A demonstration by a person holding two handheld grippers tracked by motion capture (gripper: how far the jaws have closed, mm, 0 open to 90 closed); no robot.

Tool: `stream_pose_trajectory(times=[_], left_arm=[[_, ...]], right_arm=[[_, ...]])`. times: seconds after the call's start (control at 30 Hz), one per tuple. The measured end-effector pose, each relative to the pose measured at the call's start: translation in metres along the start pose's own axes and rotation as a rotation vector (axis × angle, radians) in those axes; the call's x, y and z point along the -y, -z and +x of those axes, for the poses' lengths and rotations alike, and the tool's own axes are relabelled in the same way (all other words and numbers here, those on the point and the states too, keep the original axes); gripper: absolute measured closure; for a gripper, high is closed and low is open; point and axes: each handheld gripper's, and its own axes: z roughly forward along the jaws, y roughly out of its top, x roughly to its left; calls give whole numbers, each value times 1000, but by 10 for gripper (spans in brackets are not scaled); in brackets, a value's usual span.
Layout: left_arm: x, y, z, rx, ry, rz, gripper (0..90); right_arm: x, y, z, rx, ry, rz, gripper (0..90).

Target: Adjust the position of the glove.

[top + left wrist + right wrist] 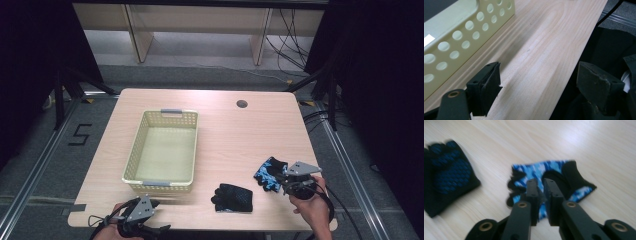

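A blue camouflage fingerless glove [270, 172] lies at the table's front right, and my right gripper [284, 178] is shut on its near edge. In the right gripper view the two jaws pinch the cloth of the blue glove [554, 170], with my right gripper [541, 185] pressed down on it. A second glove, black with blue dots [233, 198] [447, 173], lies flat to the left of the first. My left gripper [150, 204] rests open at the front left edge, nothing between its fingers [487, 82].
A pale yellow perforated basket [131, 160] [461, 37] with nothing in it stands left of centre, just beyond the left gripper. A round cable hole [242, 104] sits at the far side of the wooden table [235, 135]. Dark floor and rails surround it.
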Motion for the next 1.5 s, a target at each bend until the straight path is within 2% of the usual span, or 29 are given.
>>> stream_pose_trajectory(times=[0.07,0.1,0.13,0.17,0.2,0.3,0.4,0.43,0.47,0.5,0.6,0.63,0.67,0.7,0.73,0.77,0.93,0.97,1.07,1.17,1.2,1.23,1.3,1.37,1.4,1.43,1.47,1.5], left_arm=[[0,0,0,-7,-1,-4,189],[0,0,-1,-6,-4,-4,189],[0,0,-1,-6,-4,-4,189],[-1,1,1,-6,-30,6,189],[0,0,0,-10,-5,2,189],[0,0,0,-10,-8,0,189],[0,0,0,-9,-5,1,189],[0,0,-1,-3,-1,-1,189],[0,0,-1,-5,0,-3,189],[0,0,1,-4,-12,10,189],[0,-1,-1,0,8,-3,189],[0,-1,-1,-4,3,-2,189],[0,-1,0,-1,-1,1,189],[0,-1,0,-8,-4,5,189],[0,-2,0,-4,2,-2,189],[0,-1,0,-3,7,0,189],[0,-1,0,-12,-1,1,189],[0,-1,0,-9,1,-1,190],[0,-2,0,-10,-4,2,189],[0,-1,0,-11,-3,3,190],[-1,0,-1,-3,0,0,190],[-1,-1,0,-4,-19,-1,189],[-1,0,1,-4,-31,1,190],[-1,0,0,-8,-28,0,189],[-1,0,-1,-5,-3,-9,189],[0,-1,-1,-2,-3,-6,189],[0,-1,-1,-2,-3,-6,189],[0,-1,0,-7,-13,2,189]], right_arm=[[3,-4,-2,9,-5,18,875],[8,-7,-4,8,-25,49,891],[9,-8,-6,10,-13,60,895],[9,-8,-6,10,-13,60,895],[12,-11,-7,7,-22,62,899],[14,-12,-7,-1,-27,85,900],[16,-18,-6,-19,-7,108,900],[16,-23,-3,-39,-8,114,900],[16,-25,-3,-46,18,103,900],[15,-26,0,-49,6,108,900],[11,-31,6,-69,-5,91,900],[9,-33,7,-78,-7,94,900],[6,-34,9,-102,-20,98,900],[4,-38,12,-110,-28,74,899],[2,-41,14,-111,-24,58,898],[-1,-44,17,-112,-43,68,899],[-14,-53,21,-122,-18,85,889],[-16,-54,23,-123,-40,71,882],[-19,-58,22,-118,-33,59,876],[-23,-62,22,-128,-50,61,872],[-23,-64,21,-119,-35,49,869],[-26,-66,21,-121,-40,36,854],[-27,-63,19,-128,-28,48,846],[-30,-55,16,-119,-15,8,812],[-31,-49,14,-107,-8,-15,792],[-31,-39,8,-85,14,-32,719],[-31,-39,8,-85,14,-32,719],[-28,-34,1,-62,50,-44,646]])
